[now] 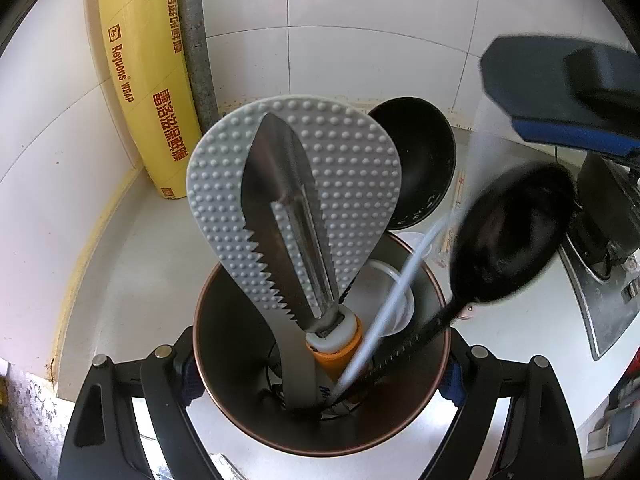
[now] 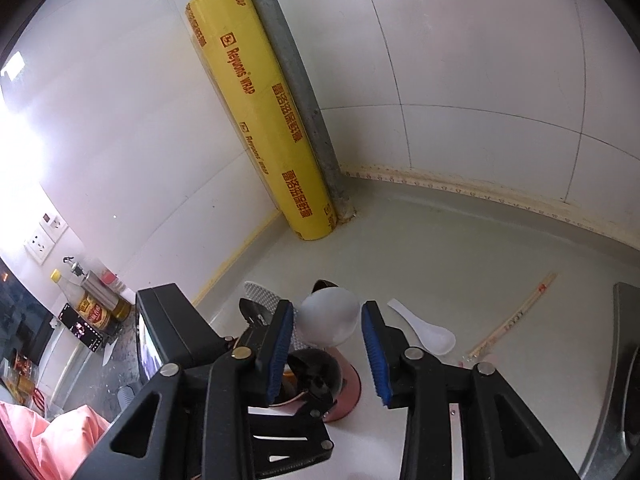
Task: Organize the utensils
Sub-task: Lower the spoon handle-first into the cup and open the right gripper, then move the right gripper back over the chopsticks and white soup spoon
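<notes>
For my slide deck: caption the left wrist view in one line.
Left gripper clamps a copper-rimmed utensil cup holding a dotted rice paddle, serrated peeler and black ladles.

The left gripper (image 1: 320, 364) points steeply downward, its two black fingers clamped from both sides against a round holder (image 1: 320, 436) that fills the gap between them. The right gripper (image 2: 326, 344) tilts down less steeply — its blue-padded fingers (image 2: 280, 350) stand apart, pressing on nothing, the jaws parted.
</notes>
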